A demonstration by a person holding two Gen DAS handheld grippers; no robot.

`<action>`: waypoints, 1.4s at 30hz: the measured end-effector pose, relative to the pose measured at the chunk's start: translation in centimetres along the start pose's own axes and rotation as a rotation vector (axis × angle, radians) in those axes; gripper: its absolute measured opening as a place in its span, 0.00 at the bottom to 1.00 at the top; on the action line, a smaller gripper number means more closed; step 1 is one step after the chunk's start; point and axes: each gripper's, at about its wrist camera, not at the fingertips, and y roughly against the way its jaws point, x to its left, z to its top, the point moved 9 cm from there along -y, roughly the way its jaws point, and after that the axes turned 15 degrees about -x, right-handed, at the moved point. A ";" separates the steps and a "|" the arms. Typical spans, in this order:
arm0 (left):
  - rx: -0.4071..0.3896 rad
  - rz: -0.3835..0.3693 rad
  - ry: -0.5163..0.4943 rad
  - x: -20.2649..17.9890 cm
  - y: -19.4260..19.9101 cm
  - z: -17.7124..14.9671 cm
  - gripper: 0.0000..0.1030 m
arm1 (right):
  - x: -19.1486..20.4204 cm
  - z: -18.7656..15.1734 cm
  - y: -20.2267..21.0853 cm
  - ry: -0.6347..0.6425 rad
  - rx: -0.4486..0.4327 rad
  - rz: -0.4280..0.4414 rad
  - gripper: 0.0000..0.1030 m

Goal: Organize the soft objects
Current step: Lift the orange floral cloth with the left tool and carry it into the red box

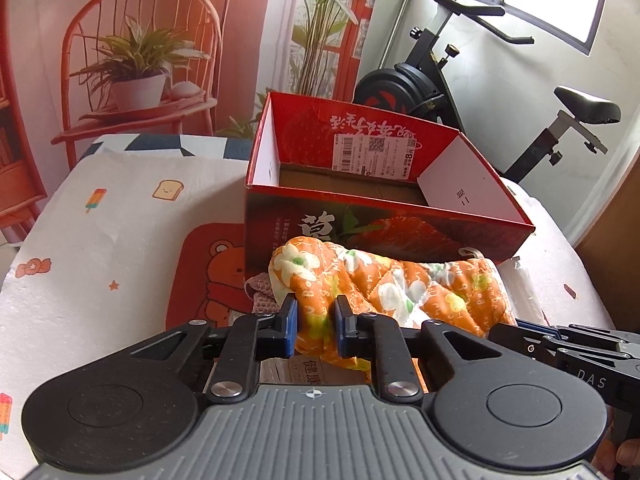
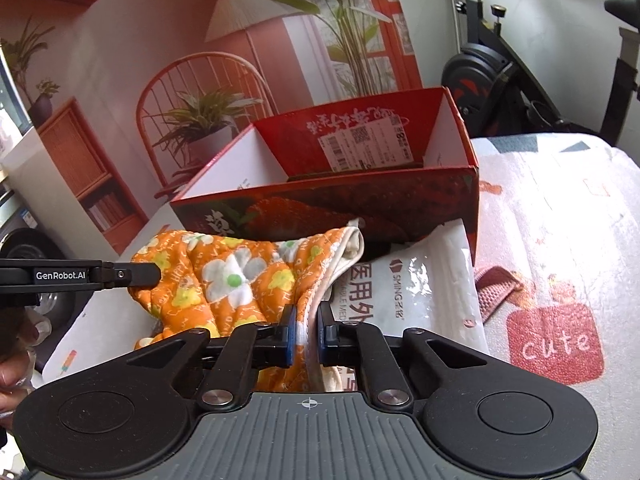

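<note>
Both tongs are pinching the orange floral mitt (image 1: 392,284): the left tongs (image 1: 316,328) are clenching a bunched fold at its 9 o'clock end, the right tongs (image 2: 306,334) its white-trimmed edge. The mitt is lying just before the open red box (image 1: 372,200), over a white packet (image 2: 416,292) on the surface (image 1: 100,248).

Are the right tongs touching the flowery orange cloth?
Touching. The right wrist view shows the right tongs squeezed shut on the white edge of the orange cloth.
</note>
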 end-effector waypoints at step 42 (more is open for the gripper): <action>-0.311 -0.013 -0.061 -2.7 1.2 8.4 0.16 | 3.3 11.2 0.4 0.257 -0.243 0.101 0.08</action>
